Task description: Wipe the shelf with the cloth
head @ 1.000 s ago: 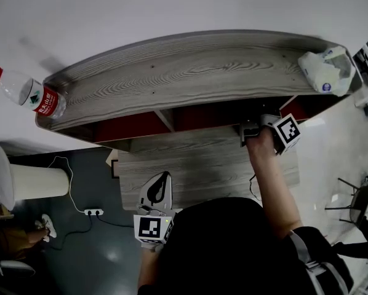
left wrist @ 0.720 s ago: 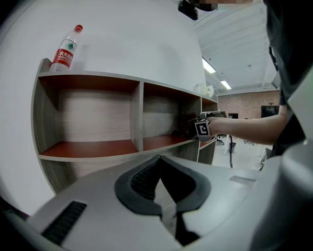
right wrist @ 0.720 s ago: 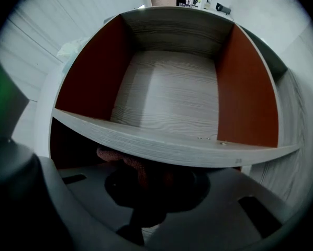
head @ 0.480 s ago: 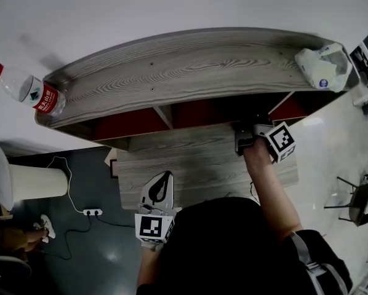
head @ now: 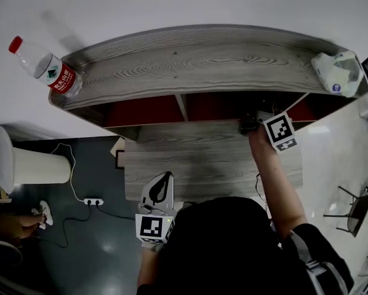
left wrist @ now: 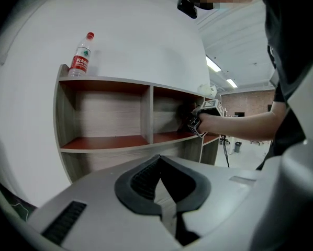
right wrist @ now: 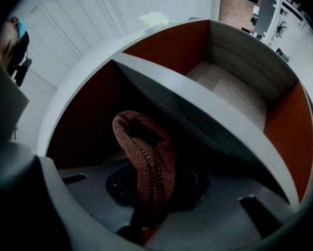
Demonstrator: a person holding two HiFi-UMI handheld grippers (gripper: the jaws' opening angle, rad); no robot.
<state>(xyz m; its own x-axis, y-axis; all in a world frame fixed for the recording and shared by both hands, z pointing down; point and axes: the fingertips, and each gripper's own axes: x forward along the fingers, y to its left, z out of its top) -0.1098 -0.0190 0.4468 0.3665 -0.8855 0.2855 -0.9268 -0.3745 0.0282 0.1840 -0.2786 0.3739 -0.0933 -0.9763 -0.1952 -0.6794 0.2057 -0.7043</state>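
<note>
cloth (right wrist: 146,156), rust-brown and knitted, is pinched in my right tool (right wrist: 147,195), bunched just ahead of its closed jaws inside a red-backed compartment of the shelf (right wrist: 235,93); my left tool (left wrist: 164,205) hangs well back from the shelf, jaws together on nothing; a water bottle (left wrist: 81,56) stands on the shelf top, up-left of it

Atop the shelf (head: 196,60), a bottle (head: 45,72) stands left, a bag (head: 338,72) right.
</note>
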